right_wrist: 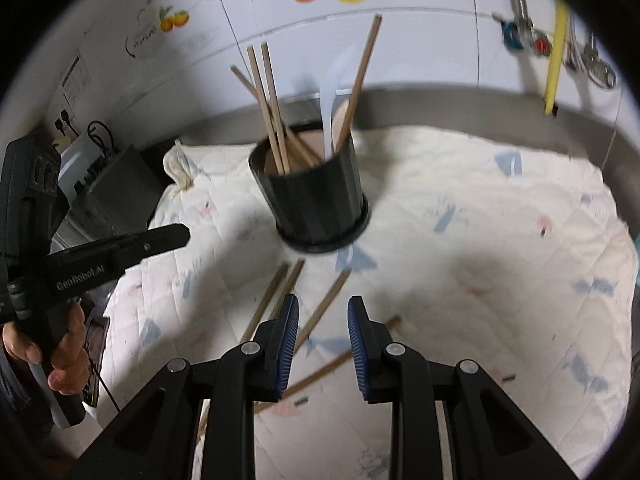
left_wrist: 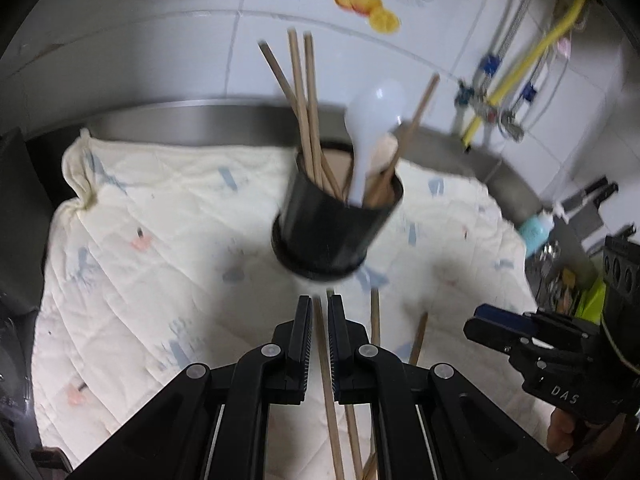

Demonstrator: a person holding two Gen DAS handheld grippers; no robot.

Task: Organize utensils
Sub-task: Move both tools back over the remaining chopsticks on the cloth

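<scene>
My left tongs (left_wrist: 319,308) nearly shut, chopstick between; right tongs (right_wrist: 323,310) part open, empty; one black holder (right_wrist: 310,196); four loose chopsticks (right_wrist: 320,312); quilted cloth (right_wrist: 500,260); tiled wall (right_wrist: 420,28)

My black two-finger left gripper (left_wrist: 319,308) points down, its jaws almost shut. My black right gripper with blue pads (right_wrist: 323,312) points down too, jaws a little apart. A hand (right_wrist: 60,356) holds the left handle.

Glossy black plastic holder (left_wrist: 336,224); pale matt wooden chopsticks (left_wrist: 304,108); smooth white plastic spoon (left_wrist: 370,128). Quilted soft cloth (right_wrist: 480,240) beneath; brushed metal rim (right_wrist: 500,108) behind; glossy white wall tiles (left_wrist: 320,52).
</scene>
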